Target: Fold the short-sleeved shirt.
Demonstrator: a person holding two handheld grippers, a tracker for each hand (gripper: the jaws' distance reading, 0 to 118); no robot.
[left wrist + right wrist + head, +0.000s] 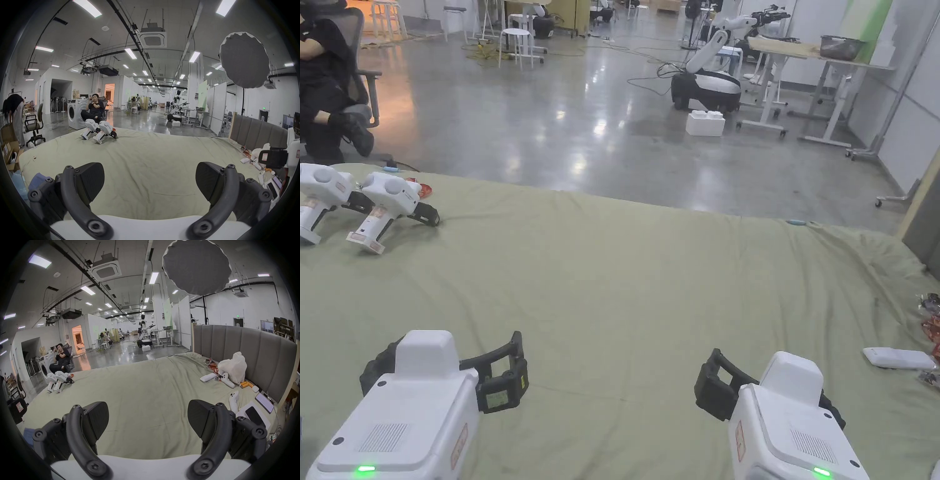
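I held the left gripper point(501, 373) and right gripper point(717, 382) low over the bed point(625, 275), both spread wide and empty, ready to start. Couldn't spot the shirt on the sheet. Two spare grippers point(369, 206) sat parked at the far-left edge, out of the way.

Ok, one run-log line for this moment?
left gripper: open, empty | right gripper: open, empty | green sheet: no shirt laid out | spare grippers: far left
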